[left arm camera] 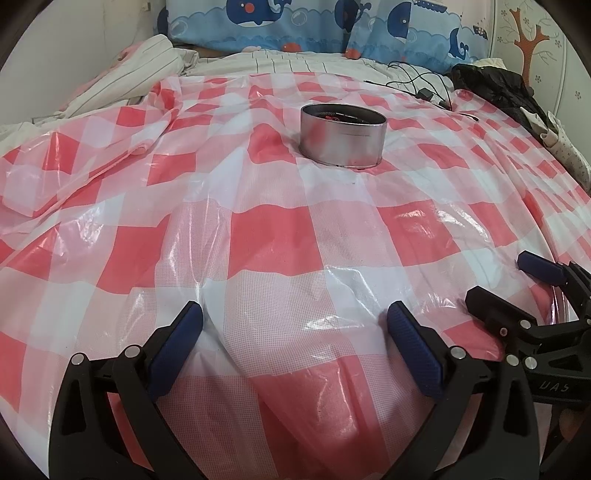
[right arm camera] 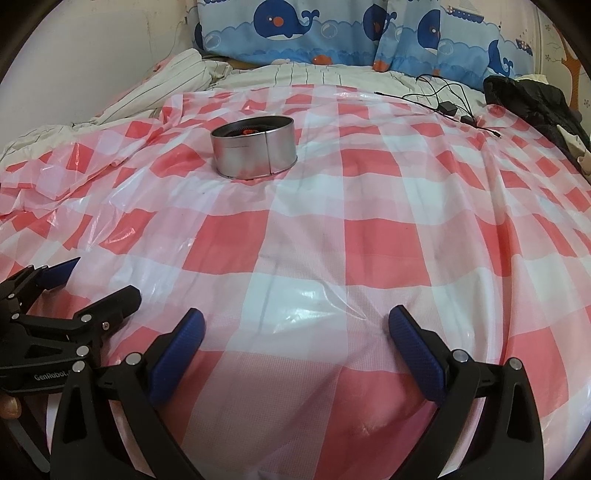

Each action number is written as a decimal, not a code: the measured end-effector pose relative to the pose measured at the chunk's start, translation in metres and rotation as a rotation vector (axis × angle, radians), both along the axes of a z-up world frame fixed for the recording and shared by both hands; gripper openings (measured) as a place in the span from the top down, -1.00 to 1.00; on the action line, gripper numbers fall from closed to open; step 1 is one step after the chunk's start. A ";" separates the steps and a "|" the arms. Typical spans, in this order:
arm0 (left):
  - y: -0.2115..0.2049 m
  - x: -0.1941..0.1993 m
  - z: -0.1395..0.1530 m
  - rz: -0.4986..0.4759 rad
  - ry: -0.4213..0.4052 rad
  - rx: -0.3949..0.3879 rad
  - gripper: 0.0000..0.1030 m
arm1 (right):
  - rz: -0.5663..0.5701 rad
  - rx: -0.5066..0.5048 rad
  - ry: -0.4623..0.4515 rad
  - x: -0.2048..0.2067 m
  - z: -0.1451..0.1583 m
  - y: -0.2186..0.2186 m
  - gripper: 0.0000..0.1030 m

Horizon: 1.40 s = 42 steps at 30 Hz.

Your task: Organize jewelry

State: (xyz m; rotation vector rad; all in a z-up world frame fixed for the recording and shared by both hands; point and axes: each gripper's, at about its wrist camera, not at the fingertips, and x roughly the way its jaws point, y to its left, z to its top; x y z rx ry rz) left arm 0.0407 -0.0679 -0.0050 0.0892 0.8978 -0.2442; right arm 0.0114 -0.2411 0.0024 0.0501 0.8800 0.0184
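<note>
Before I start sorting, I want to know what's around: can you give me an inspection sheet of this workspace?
Surface: red-and-white checked plastic sheet spread over a bed, wrinkled.
Job's things: round silver metal tin, open, something red inside; no jewelry seen outside it.
Clutter: black crumpled garment at far right.
Grippers: left gripper and right gripper both open, fingers empty.
Cables: thin black cable with plug beyond the sheet.
Surroundings: blue whale-print pillows, striped bedding.

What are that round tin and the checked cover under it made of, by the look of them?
The round tin looks like thin metal with a dull brushed silver finish: it mirrors the red checks faintly and shows a vertical seam. The checked cover seems to be thin plastic film, glossy and partly see-through: it crinkles sharply and throws bright glare patches.
</note>
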 end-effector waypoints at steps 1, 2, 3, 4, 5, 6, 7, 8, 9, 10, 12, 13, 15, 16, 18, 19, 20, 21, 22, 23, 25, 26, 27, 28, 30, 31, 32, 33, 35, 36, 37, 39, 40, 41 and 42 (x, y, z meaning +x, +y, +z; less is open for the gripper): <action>0.000 0.000 0.000 0.000 0.000 -0.001 -0.86 | 0.000 -0.001 0.000 0.000 0.000 0.000 -0.86; 0.000 0.000 0.000 0.000 0.000 -0.001 -0.86 | 0.000 -0.002 -0.001 0.000 0.000 0.000 -0.86; 0.000 0.000 0.000 0.000 0.001 -0.002 -0.86 | 0.000 -0.002 -0.001 0.000 0.000 0.000 -0.86; 0.000 0.000 0.000 0.000 0.000 -0.001 -0.86 | 0.000 -0.002 -0.001 0.000 0.000 0.000 -0.86; 0.000 0.000 0.000 0.000 0.000 -0.001 -0.86 | 0.000 -0.001 -0.001 0.000 0.000 0.000 -0.86; 0.000 0.000 0.000 0.000 0.000 -0.001 -0.86 | 0.000 -0.001 -0.001 0.000 0.000 0.000 -0.86; 0.000 0.000 0.000 0.000 0.000 -0.001 -0.86 | 0.000 -0.001 -0.001 0.000 0.000 0.000 -0.86; 0.000 0.000 0.000 0.000 0.000 0.000 -0.86 | 0.000 -0.001 -0.001 0.000 0.000 0.000 -0.86; -0.001 0.000 0.000 0.000 0.000 0.000 -0.86 | 0.000 -0.001 -0.001 0.000 0.000 0.000 -0.86; 0.000 0.000 0.000 0.000 -0.001 0.001 -0.86 | 0.000 -0.001 -0.001 0.000 0.000 0.000 -0.86; 0.000 0.000 0.000 0.000 0.000 0.000 -0.86 | 0.000 -0.001 -0.001 0.000 0.000 0.000 -0.86; 0.000 0.000 0.000 0.000 -0.001 0.000 -0.86 | 0.000 -0.001 -0.001 0.000 0.000 0.000 -0.86; 0.000 0.000 0.000 0.000 0.000 0.000 -0.86 | 0.000 -0.001 -0.001 0.000 0.000 0.000 -0.86; 0.000 0.000 0.000 0.000 0.000 0.000 -0.86 | 0.000 -0.001 -0.001 0.000 0.000 0.000 -0.86; -0.001 0.000 0.000 0.000 0.000 0.000 -0.86 | 0.000 -0.002 -0.001 0.000 0.000 0.000 -0.86; -0.001 0.000 0.000 0.000 0.000 0.000 -0.86 | 0.000 -0.002 -0.001 0.000 0.000 0.000 -0.86; -0.001 0.000 0.000 0.000 0.000 0.000 -0.86 | 0.000 -0.002 -0.001 0.000 0.000 0.000 -0.86; -0.001 0.000 0.000 0.000 0.000 0.001 -0.86 | 0.000 -0.002 -0.001 0.000 0.000 0.000 -0.86; -0.001 0.000 0.000 0.000 0.000 0.001 -0.86 | 0.000 -0.001 -0.001 0.000 0.000 0.000 -0.86; -0.001 0.000 0.000 0.000 0.000 0.001 -0.86 | 0.000 -0.001 -0.001 0.000 0.000 0.000 -0.86; -0.001 0.000 0.000 0.000 0.000 0.001 -0.86 | 0.000 -0.001 -0.001 0.000 0.000 0.000 -0.86; -0.001 0.000 0.000 0.000 0.000 0.001 -0.86 | 0.000 -0.001 -0.001 0.000 0.000 0.000 -0.86; -0.001 0.000 0.000 0.000 0.000 0.001 -0.86 | 0.000 -0.001 -0.001 0.000 0.000 0.000 -0.86; -0.001 0.000 0.000 0.000 0.000 0.001 -0.86 | 0.000 -0.001 -0.001 0.000 0.000 0.000 -0.86; -0.001 0.000 0.000 0.000 0.000 0.001 -0.86 | 0.001 -0.001 -0.001 0.000 0.000 0.000 -0.86; -0.001 0.000 0.000 0.000 0.000 0.001 -0.86 | 0.001 -0.001 -0.001 0.000 0.000 0.000 -0.86; -0.001 0.000 0.000 0.000 0.000 0.001 -0.86 | 0.001 -0.001 -0.001 0.000 0.000 0.000 -0.86; -0.001 0.000 0.000 0.000 0.000 0.001 -0.86 | 0.001 -0.001 -0.001 0.000 0.000 0.000 -0.86; -0.001 0.000 0.000 0.000 0.000 0.001 -0.86 | 0.001 -0.001 -0.001 0.000 0.000 0.000 -0.86; -0.001 0.000 0.000 0.000 -0.002 0.001 -0.86 | 0.001 -0.001 -0.001 0.000 0.000 0.000 -0.86; -0.001 0.000 0.000 0.000 -0.002 0.001 -0.86 | 0.001 -0.002 -0.001 0.000 0.000 0.000 -0.86; -0.001 -0.001 0.000 0.001 -0.004 0.002 -0.86 | 0.001 -0.002 -0.001 0.000 0.000 0.000 -0.86; -0.001 0.000 0.000 0.001 -0.005 0.001 -0.86 | 0.001 0.000 -0.001 0.000 0.000 0.000 -0.86; 0.000 0.000 -0.001 0.001 -0.005 0.001 -0.86 | 0.001 -0.001 -0.001 0.000 0.000 0.000 -0.86; 0.000 0.000 -0.001 0.001 -0.006 -0.001 -0.86 | 0.001 -0.002 -0.001 0.000 0.000 0.000 -0.86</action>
